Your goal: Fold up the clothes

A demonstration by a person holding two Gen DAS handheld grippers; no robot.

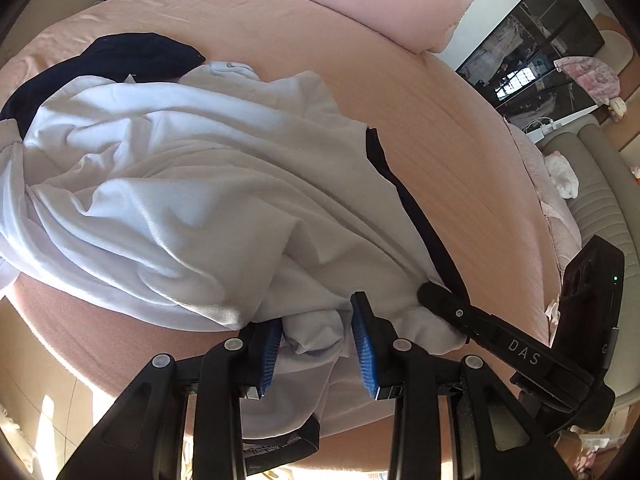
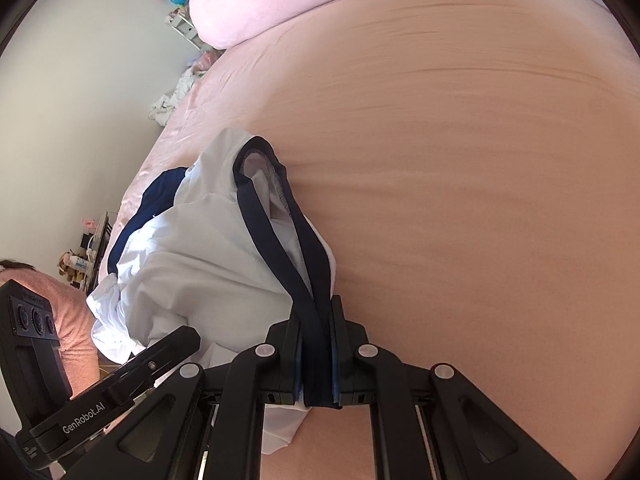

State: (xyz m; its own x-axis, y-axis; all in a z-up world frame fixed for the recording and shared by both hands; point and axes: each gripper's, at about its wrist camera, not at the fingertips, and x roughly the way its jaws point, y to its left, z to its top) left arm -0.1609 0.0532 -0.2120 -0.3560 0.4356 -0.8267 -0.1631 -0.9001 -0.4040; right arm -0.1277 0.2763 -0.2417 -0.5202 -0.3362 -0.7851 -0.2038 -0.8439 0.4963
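Two handheld grippers work a white garment (image 1: 168, 184) w/ navy trim (image 2: 256, 216), crumpled on a pink-sheeted bed (image 1: 420, 92); left gripper (image 1: 320, 344) has its blue pads (image 1: 366, 356) partly closed on a bunched fold of the white fabric at the bed's near edge. Right gripper (image 2: 316, 360), just beside it, is clamped tight on the doubled navy band; a pink pillow (image 2: 256, 4) lies at the far end, and a person's pink sleeve (image 2: 68, 320) shows at left.

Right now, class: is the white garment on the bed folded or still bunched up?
Bunched up: the white garment lies crumpled in loose wrinkles on the pink bed, no neat folds.
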